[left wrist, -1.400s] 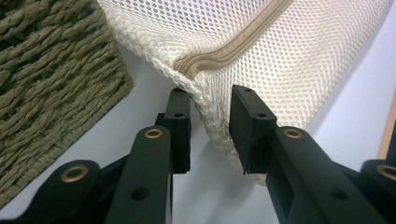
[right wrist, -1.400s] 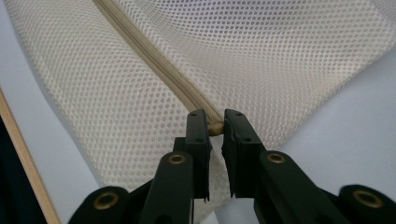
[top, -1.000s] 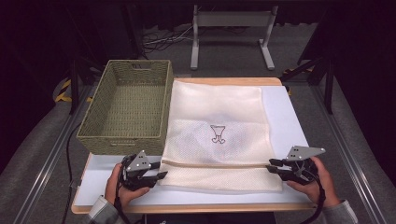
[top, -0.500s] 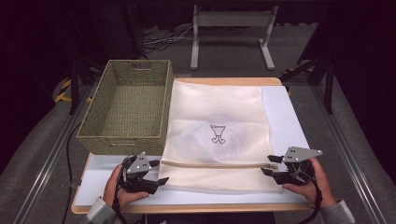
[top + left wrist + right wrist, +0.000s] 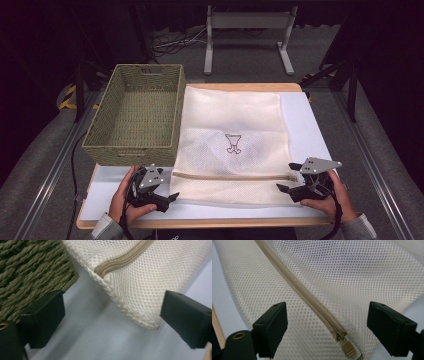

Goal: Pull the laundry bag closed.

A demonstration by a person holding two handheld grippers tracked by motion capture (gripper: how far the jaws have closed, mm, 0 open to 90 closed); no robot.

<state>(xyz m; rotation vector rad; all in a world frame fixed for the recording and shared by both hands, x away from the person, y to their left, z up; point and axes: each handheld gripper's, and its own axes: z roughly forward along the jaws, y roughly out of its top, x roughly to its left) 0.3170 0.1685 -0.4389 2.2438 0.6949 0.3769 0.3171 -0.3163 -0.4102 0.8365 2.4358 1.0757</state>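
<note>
A cream mesh laundry bag (image 5: 230, 135) lies flat on the white table top, with a tan zipper (image 5: 232, 176) running across near its front edge. My left gripper (image 5: 171, 197) sits open at the bag's front left corner (image 5: 147, 322), which lies between its jaws. My right gripper (image 5: 283, 189) is open at the bag's front right end. The zipper pull (image 5: 348, 348) lies between its jaws, and the zipper (image 5: 307, 295) runs away from it. A hand holds each gripper.
A green woven basket (image 5: 137, 112) stands on the left of the table, touching the bag's left side, and its wall (image 5: 30, 270) is close to my left gripper. A metal stand (image 5: 247, 30) is on the floor beyond the table. The wooden table edge (image 5: 210, 222) runs along the front.
Both grippers have edged inward toward the bag's front corners. The bag and basket have not moved.
</note>
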